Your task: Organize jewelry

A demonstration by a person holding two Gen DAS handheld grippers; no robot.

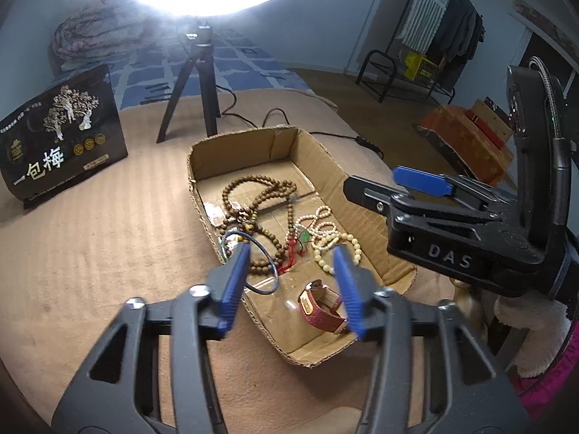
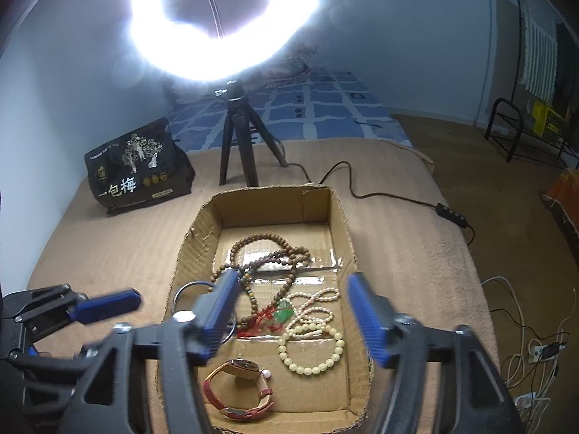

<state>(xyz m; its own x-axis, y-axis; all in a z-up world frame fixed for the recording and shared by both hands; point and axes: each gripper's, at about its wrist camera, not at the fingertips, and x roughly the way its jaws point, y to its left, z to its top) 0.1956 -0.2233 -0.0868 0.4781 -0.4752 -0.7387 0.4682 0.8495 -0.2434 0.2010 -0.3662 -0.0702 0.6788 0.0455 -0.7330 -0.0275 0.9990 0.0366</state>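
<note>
A shallow cardboard box (image 1: 315, 152) (image 2: 336, 224) on the tan cover holds jewelry. Inside lie a brown bead necklace (image 1: 260, 190) (image 2: 267, 249), a cream bead bracelet (image 1: 325, 238) (image 2: 315, 358), a green pendant on red cord (image 1: 302, 240) (image 2: 282, 313), a thin metal bangle (image 1: 269, 284) (image 2: 188, 287) and a red-strapped watch (image 1: 320, 307) (image 2: 239, 387). My left gripper (image 1: 291, 256) is open and empty over the box's near left part. My right gripper (image 2: 293, 282) is open and empty above the box; it shows at the right of the left wrist view (image 1: 416, 181).
A ring light on a black tripod (image 1: 195, 83) (image 2: 239, 137) stands behind the box, its cable (image 2: 380, 191) running right. A black printed bag (image 1: 61, 137) (image 2: 137, 170) stands at the back left. The floor beyond holds a rack (image 1: 398, 72) and wires (image 2: 535, 347).
</note>
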